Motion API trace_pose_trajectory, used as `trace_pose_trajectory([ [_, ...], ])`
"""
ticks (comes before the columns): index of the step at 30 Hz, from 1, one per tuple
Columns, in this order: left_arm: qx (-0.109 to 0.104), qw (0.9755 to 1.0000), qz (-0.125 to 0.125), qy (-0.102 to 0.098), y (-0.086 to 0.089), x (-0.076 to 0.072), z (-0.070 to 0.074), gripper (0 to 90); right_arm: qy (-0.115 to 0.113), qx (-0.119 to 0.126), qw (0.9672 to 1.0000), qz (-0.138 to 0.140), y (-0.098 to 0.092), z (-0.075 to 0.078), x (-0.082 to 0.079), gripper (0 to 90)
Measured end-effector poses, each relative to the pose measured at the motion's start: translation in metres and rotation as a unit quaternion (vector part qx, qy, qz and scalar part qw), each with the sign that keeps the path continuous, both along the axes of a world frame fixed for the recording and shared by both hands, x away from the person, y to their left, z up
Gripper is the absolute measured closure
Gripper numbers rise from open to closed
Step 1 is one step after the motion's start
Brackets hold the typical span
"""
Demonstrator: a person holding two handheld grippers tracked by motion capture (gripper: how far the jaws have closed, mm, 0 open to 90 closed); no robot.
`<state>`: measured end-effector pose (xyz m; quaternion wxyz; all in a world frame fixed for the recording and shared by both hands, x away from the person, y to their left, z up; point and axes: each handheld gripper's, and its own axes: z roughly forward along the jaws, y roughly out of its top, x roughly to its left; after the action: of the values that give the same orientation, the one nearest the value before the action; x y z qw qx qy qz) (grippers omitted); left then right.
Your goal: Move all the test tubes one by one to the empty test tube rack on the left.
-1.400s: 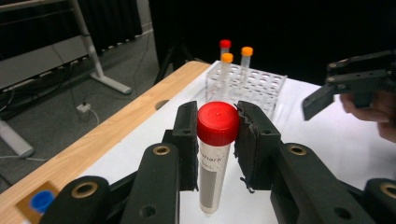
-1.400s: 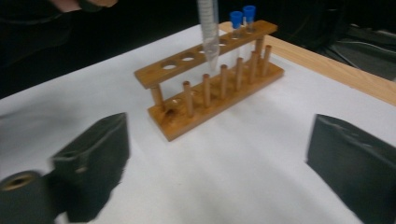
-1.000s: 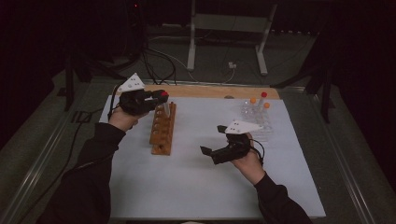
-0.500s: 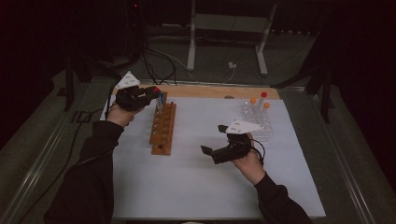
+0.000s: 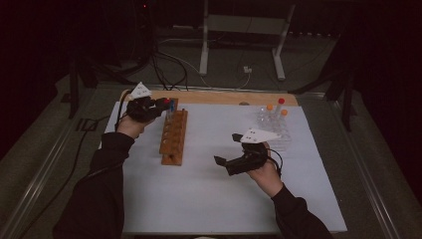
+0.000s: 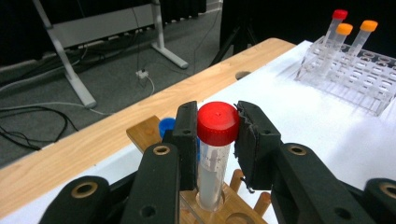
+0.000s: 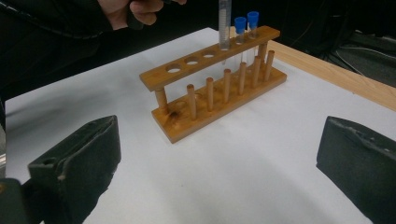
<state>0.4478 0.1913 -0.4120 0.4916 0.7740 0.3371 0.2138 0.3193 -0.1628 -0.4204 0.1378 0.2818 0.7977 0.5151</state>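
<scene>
My left gripper (image 6: 217, 135) is shut on a clear tube with a red cap (image 6: 215, 125). The tube's lower end stands in a hole near the far end of the wooden rack (image 5: 174, 137). Beside that hole, two blue-capped tubes (image 7: 246, 25) sit in the rack's end holes. In the high view the left gripper (image 5: 160, 105) hovers over the rack's far end. My right gripper (image 5: 222, 163) is open above the white mat, right of the rack, and points toward it. Nothing lies between its wide-set pads (image 7: 79, 158).
A clear plastic rack (image 5: 273, 127) at the back right of the white mat (image 5: 219, 199) holds tubes with orange and red caps (image 6: 345, 28). A wooden board (image 5: 219, 97) runs along the mat's far edge. Cables and a metal stand (image 5: 239, 30) lie beyond.
My left hand has come down and a little left with the red-capped tube, which now reaches into the rack hole. The right hand has stayed put.
</scene>
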Motion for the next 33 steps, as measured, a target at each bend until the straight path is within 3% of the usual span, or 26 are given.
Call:
trace_pose_trajectory([
  [14, 0.002, 0.9999, -0.001, 0.017, -0.001, 0.0, -0.019, 71.8, 0.001, 0.003, 1.0, 0.0, -0.001, 0.001, 0.0, 0.0],
  [24, 0.016, 0.9995, -0.002, 0.026, -0.001, 0.0, -0.03, 71.7, 0.002, 0.003, 1.0, 0.002, -0.002, 0.001, 0.0, 0.1],
  [33, 0.015, 0.9995, -0.008, 0.028, 0.001, -0.002, -0.031, 70.5, 0.004, 0.006, 1.0, 0.005, -0.002, 0.001, 0.0, 0.1],
])
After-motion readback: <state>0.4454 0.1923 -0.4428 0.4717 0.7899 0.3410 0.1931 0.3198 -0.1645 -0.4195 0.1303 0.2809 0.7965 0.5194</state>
